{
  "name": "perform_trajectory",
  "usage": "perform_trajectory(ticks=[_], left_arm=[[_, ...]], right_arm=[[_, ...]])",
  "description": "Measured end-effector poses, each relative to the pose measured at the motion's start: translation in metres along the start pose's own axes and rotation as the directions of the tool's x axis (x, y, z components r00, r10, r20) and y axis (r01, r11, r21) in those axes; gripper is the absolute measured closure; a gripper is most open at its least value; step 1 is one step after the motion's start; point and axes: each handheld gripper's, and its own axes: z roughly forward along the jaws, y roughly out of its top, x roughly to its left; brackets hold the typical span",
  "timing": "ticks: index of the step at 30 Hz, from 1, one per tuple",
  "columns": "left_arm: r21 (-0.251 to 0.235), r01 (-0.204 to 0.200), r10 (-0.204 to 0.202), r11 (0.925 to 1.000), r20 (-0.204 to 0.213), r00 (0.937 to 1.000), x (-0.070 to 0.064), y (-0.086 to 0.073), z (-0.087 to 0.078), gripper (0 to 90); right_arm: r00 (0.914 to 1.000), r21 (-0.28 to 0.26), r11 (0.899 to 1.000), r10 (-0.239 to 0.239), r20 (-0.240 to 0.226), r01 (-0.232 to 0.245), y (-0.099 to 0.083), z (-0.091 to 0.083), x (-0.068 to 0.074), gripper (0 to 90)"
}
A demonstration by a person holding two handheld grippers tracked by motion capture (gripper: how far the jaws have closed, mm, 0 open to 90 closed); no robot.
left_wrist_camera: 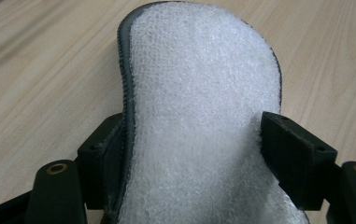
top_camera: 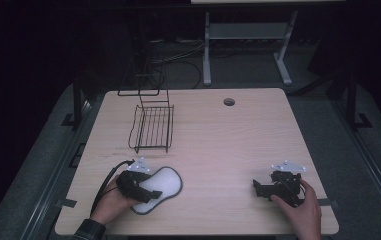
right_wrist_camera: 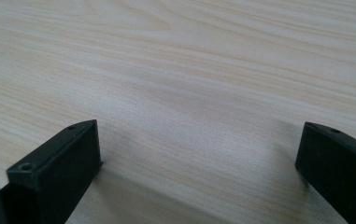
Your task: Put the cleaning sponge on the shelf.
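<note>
Left hand-held gripper point(left_wrist_camera: 192, 154) clamped across a fleece insole point(left_wrist_camera: 199, 107) at the bench's point(top_camera: 228, 145) front-left.

Its jaws pressed both long edges near one end; the insole looked light, soft and floppy, its fleece offering grip, best held across its width. Right hand-held gripper point(right_wrist_camera: 199, 163) stood wide open, holding nothing. No brand, label or writing was legible.

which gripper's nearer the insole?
Left. The left gripper has its jaws on either side of the insole, at its near end. The right gripper rests open on the table, well off to the insole's right.
</note>
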Motion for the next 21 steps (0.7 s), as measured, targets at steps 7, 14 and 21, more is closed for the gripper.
perform_trajectory(ticks=[7, 14, 21], left_arm=[[-0.019, -0.016, 0.016, 0.9997, -0.013, 0.9998, -0.001, 0.002, -0.007, 35.6], [-0.045, -0.017, 0.017, 0.9988, -0.003, 0.9999, 0.0, 0.003, -0.014, 44.8], [-0.077, -0.005, 0.007, 0.9971, 0.016, 0.9998, 0.001, 0.004, -0.02, 53.5]], right_arm=[[1.0, 0.0, 1.0, 0.0, 0.0, 0.0, 0.0, 0.0, 0.0, 0.0], [1.0, 0.0, 1.0, 0.0, 0.0, 0.0, 0.0, 0.0, 0.0, 0.0], [1.0, 0.0, 1.0, 0.0, 0.0, 0.0, 0.0, 0.0, 0.0, 0.0]])
